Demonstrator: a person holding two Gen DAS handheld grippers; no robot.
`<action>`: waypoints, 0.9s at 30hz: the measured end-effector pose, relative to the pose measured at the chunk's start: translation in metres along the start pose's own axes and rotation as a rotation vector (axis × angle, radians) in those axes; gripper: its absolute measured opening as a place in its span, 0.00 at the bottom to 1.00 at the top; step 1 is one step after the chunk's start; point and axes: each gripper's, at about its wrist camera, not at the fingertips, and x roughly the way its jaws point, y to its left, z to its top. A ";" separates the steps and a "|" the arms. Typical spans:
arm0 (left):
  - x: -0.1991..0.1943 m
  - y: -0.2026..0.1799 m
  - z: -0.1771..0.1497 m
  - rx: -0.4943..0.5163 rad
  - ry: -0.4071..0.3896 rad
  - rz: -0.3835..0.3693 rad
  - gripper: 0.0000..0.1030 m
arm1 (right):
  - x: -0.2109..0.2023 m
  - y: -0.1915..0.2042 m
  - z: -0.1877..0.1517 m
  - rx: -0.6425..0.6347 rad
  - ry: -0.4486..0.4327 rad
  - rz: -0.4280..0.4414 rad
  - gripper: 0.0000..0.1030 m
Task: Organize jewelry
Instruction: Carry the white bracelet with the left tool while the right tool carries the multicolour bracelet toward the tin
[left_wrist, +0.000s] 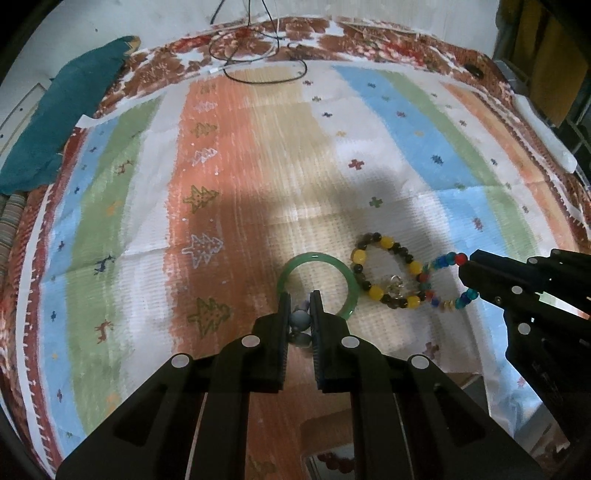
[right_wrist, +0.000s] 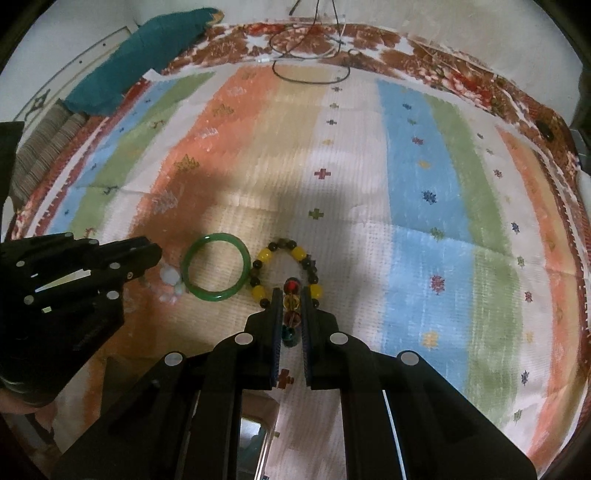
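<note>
Gripping a strand of pale, milky beads (left_wrist: 299, 321), my left tool (left_wrist: 300, 301) has its jaws closed on it, the beads stacked in a short line that runs along the fingers. In the right wrist view the same pale beads (right_wrist: 170, 276) show just off that tool's tip, beside the green bangle (right_wrist: 214, 266).

My right tool (right_wrist: 291, 295) is closed on a multicoloured bead bracelet (right_wrist: 291, 299); red, amber and dark green beads sit in a row between the jaws, lined up along the fingers. In the left wrist view, this bracelet (left_wrist: 448, 282) stretches sideways from the tool's tip toward the yellow-and-dark bead bracelet (left_wrist: 384, 271). I cannot tell whether the two are touching or just overlapping.

That yellow-and-dark bracelet lies flat on the striped cloth (left_wrist: 406, 122) covering the counter, as a slightly stretched loop whose long axis runs roughly away from me. A small silver charm (left_wrist: 394, 286) sits inside its near end. The green bangle (left_wrist: 319, 284) lies flat just beside it on the left, a plain round ring.

At the far edge of the cloth lie a dark cord (left_wrist: 266, 66) and a teal fabric (left_wrist: 62, 122).
</note>
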 end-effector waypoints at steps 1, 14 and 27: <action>-0.003 0.000 0.000 -0.002 -0.004 -0.001 0.10 | -0.003 0.000 -0.001 0.000 -0.005 0.005 0.10; -0.042 -0.002 -0.006 -0.009 -0.068 -0.034 0.10 | -0.029 0.005 -0.012 -0.009 -0.059 0.025 0.10; -0.071 -0.005 -0.024 -0.025 -0.119 -0.059 0.10 | -0.051 0.009 -0.021 -0.014 -0.116 0.039 0.10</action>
